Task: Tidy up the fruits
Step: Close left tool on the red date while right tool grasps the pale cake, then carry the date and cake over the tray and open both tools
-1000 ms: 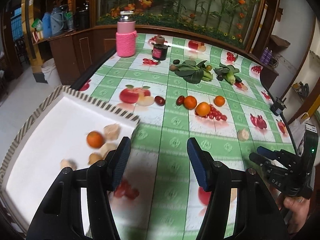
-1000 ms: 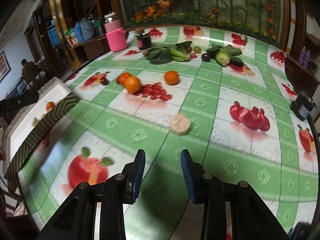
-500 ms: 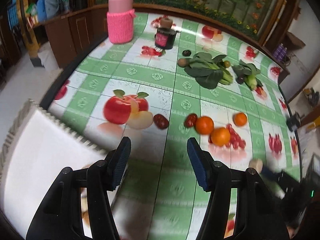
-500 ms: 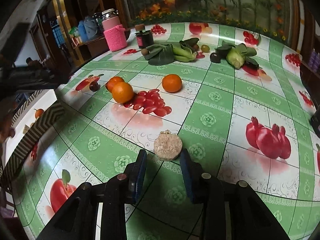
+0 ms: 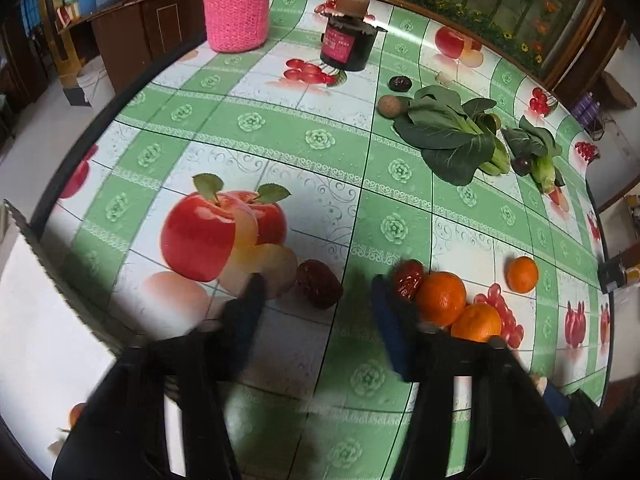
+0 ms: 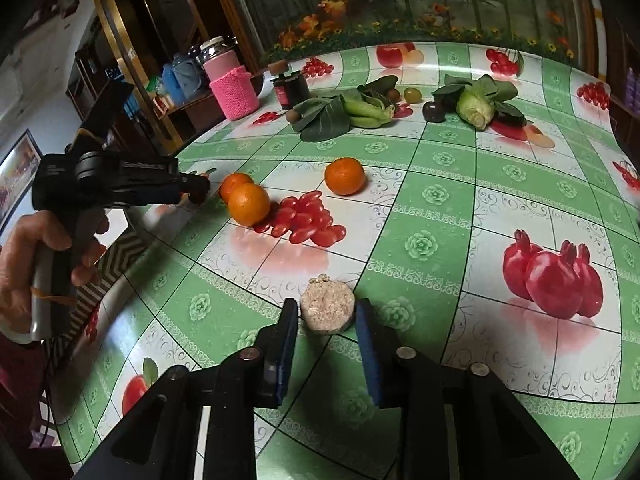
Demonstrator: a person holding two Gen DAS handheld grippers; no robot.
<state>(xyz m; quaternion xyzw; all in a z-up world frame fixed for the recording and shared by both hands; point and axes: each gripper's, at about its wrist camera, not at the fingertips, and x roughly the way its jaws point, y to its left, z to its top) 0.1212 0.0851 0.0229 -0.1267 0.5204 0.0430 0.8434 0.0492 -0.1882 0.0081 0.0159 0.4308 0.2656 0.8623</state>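
While the left gripper [image 5: 318,294] has swung away from the white tray [image 5: 48,320] since a second ago, its fingers spread, it now frames a dark red date [image 5: 319,283] on the surface [image 5: 280,128]. Right gripper [image 6: 327,316] has closed in on the pale round disc [image 6: 327,307]; fingers apart, flanking it, not clamped. Judgement: two pickups imminent; oranges [image 6: 249,204] remain unsorted

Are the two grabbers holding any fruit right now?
No. The right gripper is open around the pale round rough-skinned fruit, its fingers not yet touching the sides. The left gripper is open and empty by the dark red date.
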